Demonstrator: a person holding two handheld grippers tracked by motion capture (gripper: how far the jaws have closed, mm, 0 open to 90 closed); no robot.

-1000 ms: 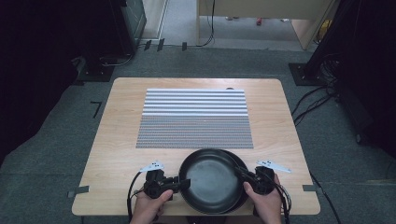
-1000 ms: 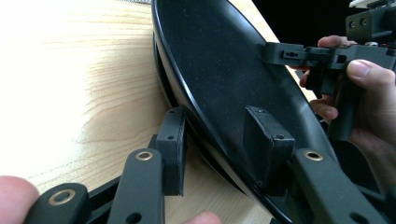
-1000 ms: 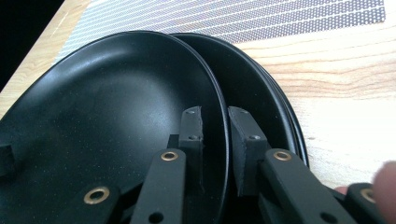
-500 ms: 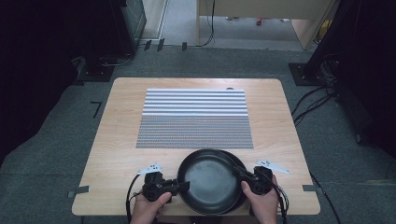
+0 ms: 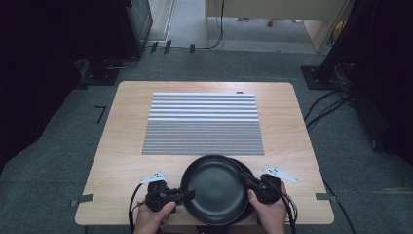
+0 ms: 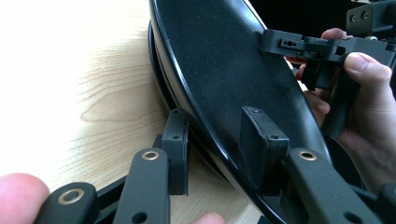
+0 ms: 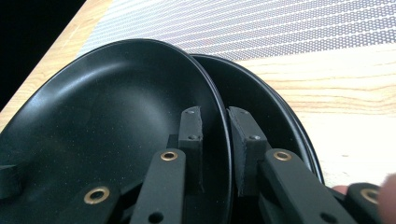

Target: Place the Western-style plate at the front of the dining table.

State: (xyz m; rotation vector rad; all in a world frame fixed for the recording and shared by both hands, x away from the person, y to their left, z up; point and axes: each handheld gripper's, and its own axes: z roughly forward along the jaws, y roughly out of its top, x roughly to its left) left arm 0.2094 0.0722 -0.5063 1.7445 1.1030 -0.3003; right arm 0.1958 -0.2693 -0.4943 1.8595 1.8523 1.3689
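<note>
Two black plates sit stacked near the table's front edge. The top plate (image 5: 214, 190) (image 6: 224, 60) (image 7: 102, 116) is tilted off the lower plate (image 5: 247, 168) (image 7: 261, 102), whose rim peeks out on the right. My left gripper (image 5: 187, 195) (image 6: 217, 137) has one pad inside the top plate's left rim and one under it. Its jaws have just been closing on that rim. My right gripper (image 5: 245, 179) (image 7: 217, 135) is shut on the top plate's right rim, its outer pad between the two plates.
A grey-and-white striped placemat (image 5: 203, 124) (image 7: 261, 28) lies in the middle of the wooden table (image 5: 122, 146). Grey carpet, cables and dark equipment stands surround the table.
The top plate has shifted slightly left, baring a sliver of the lower plate at its right. Both hands have stayed almost still.
</note>
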